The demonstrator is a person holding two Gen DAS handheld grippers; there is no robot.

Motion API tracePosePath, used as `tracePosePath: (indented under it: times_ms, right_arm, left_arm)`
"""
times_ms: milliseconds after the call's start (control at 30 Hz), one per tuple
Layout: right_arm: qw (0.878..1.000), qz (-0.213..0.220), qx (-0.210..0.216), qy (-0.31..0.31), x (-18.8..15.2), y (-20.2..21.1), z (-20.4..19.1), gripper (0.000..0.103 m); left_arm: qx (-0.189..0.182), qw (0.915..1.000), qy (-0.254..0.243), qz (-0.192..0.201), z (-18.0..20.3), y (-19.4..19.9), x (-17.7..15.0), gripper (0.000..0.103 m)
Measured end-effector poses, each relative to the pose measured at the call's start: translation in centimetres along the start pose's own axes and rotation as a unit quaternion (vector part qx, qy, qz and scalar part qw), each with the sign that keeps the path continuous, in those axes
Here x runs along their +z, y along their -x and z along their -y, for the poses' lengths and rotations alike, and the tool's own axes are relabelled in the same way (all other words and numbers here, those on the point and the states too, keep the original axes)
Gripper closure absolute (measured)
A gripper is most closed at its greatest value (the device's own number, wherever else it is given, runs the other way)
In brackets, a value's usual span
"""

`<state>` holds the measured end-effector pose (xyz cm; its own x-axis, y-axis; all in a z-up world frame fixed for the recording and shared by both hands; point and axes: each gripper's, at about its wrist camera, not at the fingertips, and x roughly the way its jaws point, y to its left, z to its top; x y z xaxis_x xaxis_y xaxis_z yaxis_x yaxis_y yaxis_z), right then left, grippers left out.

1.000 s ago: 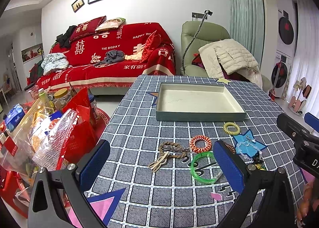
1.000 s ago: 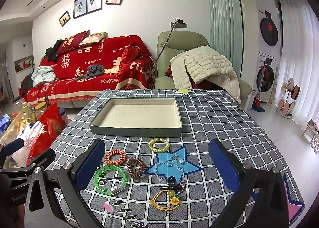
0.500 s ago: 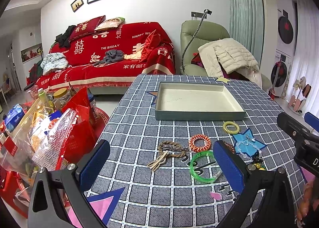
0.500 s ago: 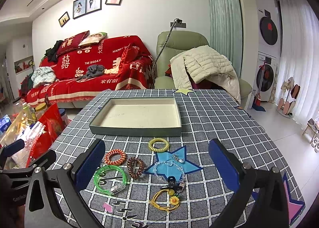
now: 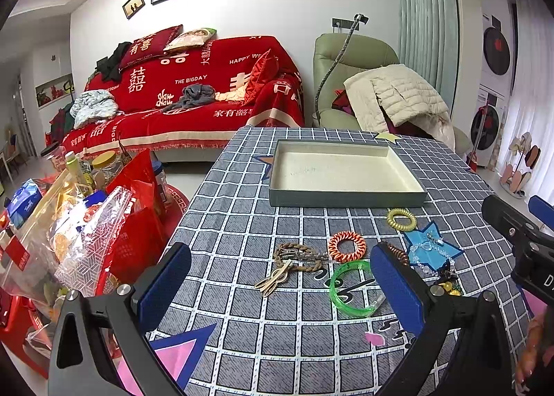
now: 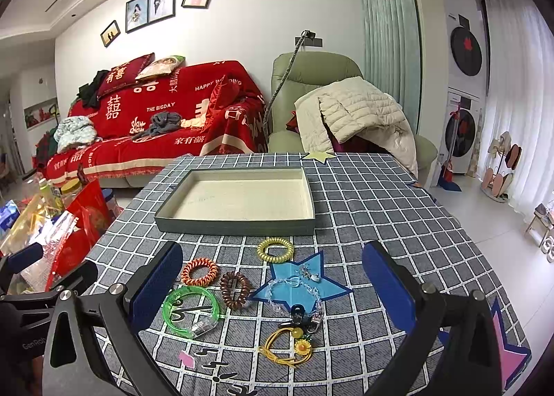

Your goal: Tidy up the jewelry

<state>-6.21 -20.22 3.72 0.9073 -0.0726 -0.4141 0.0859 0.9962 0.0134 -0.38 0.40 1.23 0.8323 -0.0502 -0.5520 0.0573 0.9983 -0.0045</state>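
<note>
A checked tablecloth is covering the table, and the shallow grey tray is sitting empty at its far side, presumably waiting to receive the pieces. The left gripper and right gripper are both hovering spread wide, holding nothing. Scattered near them are lying a green bangle, an orange coil hair tie, a yellow coil hair tie and a brown coil hair tie, likely the first candidates.

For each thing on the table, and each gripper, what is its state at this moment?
Left gripper: open, holding nothing.
Right gripper: open, holding nothing.
Tray: empty.
Green bangle: flat on the cloth.
Orange coil tie: flat, outside the tray.
Yellow coil tie: flat, outside the tray.
Bead bracelet: on the blue star.
</note>
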Motion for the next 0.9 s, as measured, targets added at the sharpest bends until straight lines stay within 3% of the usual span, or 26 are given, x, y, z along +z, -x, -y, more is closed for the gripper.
tracePosePath:
  times_ms: [900]
  right_arm:
    - [1.0, -0.002, 0.0, -0.001, -0.08, -0.04, 0.12, 0.0]
  left_arm:
    - [0.0, 1.0, -0.001, -0.003, 0.39, -0.22, -0.62, 0.0]
